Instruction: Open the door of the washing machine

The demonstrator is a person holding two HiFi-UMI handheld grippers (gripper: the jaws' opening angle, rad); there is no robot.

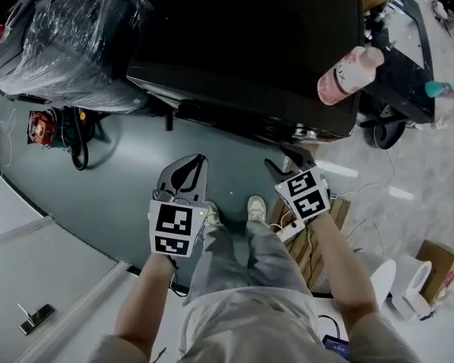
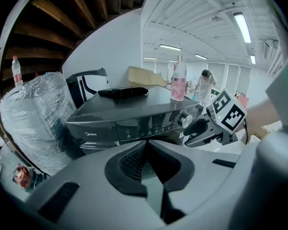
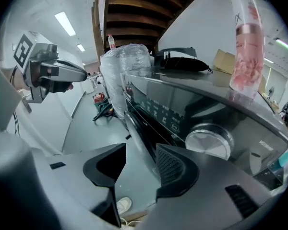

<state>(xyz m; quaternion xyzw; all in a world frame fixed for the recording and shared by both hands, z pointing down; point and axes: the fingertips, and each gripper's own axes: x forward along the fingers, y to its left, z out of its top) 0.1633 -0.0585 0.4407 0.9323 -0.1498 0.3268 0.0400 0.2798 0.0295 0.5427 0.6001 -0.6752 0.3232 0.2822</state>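
The dark washing machine [image 1: 250, 44] stands in front of me, its control panel [image 2: 134, 126] and silver knob [image 3: 209, 140] facing the grippers. My right gripper [image 3: 140, 150] is open, close to the machine's front just below the panel. The door's curved shiny rim [image 3: 133, 126] shows in the gap between its jaws; contact cannot be told. From above, this gripper [image 1: 286, 159] sits at the machine's front right. My left gripper [image 2: 145, 145] is shut on nothing and hangs further back [image 1: 199, 159], over the grey floor.
A pink bottle [image 1: 348, 74] and a black bundle [image 2: 122, 92] rest on the machine's top. A plastic-wrapped bulk [image 1: 68, 36] stands at its left, with a red tool [image 1: 41, 127] on the floor. Cables and a power strip [image 1: 291, 229] lie by my feet. A cardboard box [image 1: 439, 267] sits right.
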